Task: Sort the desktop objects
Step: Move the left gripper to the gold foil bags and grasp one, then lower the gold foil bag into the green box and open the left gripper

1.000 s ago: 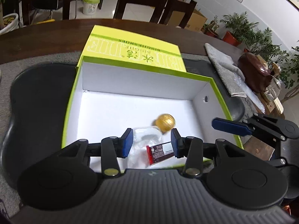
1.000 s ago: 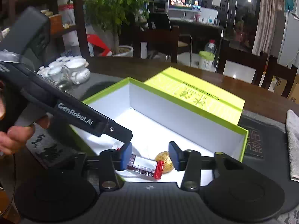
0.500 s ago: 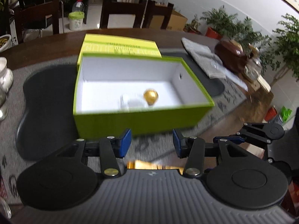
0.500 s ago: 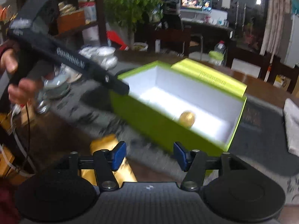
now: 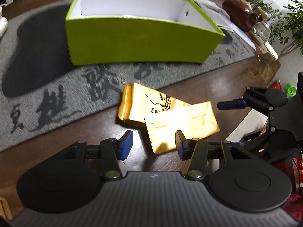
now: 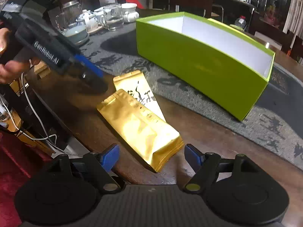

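Two gold foil pouches lie overlapping on the dark wooden table, in front of the open green box [image 5: 142,43] [image 6: 198,66]. The plain pouch [image 5: 181,124] [image 6: 144,128] rests on the one printed with black calligraphy [image 5: 140,106] [image 6: 136,89]. My left gripper [image 5: 153,144] is open just short of the plain pouch, whose near corner reaches in between its fingers without touching them. My right gripper [image 6: 151,156] hovers at that pouch's other end; its jaws are opening and the pads stand clear of the foil. Each gripper shows at the edge of the other's view.
The box stands on a grey mat [image 5: 56,94] with black calligraphy. Glass cups and a tea set [image 6: 111,17] are at the back left, and a folded cloth [image 5: 206,3] and a brown pot [image 5: 238,13] at the right. The table edge is near the pouches. A hand [image 6: 7,70] holds the left gripper.
Both grippers have drawn back out of the box and come down over the gold pouches in front of it. The right jaws have spread wider. The box's contents are out of sight now.
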Available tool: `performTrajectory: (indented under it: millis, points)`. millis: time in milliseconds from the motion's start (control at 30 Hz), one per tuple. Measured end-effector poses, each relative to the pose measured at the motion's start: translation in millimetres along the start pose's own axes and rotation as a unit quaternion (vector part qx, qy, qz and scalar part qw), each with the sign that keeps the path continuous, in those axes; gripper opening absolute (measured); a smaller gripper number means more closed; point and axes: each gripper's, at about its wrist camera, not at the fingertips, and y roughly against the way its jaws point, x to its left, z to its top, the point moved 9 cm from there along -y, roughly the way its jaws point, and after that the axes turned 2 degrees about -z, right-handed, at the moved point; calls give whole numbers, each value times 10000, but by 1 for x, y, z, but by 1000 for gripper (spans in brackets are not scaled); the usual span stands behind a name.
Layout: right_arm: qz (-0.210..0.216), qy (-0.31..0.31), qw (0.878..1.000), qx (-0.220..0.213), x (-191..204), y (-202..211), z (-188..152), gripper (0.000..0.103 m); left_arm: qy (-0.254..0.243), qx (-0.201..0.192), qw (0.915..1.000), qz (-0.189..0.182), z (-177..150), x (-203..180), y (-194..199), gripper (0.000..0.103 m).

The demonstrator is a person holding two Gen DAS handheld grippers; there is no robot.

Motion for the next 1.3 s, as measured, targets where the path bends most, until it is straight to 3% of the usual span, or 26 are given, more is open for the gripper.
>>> performTrajectory:
  millis: [367,633,800,933,1300]
  points:
    - [-33,-11,9998,193,0,-18,-5,76,63,247,9996,-100,-8,-8,-21,49]
    - [-97,-151,9995,254,-2,-24,-6,58,72,243,9996,-101,-7,-12,-21,47]
    - [-111,-209,9995,226,-2,-23,-4,53,43,161,9998,-145,-4,-17,-8,41]
    - [-48,-258,9996,132,0,-14,1,47,-116,-61,9998,-135,6,-24,9,41]
    - [-385,-140,9976,-565,-21,25,52,47,-243,-995,9946,-142,76,-32,53,41]
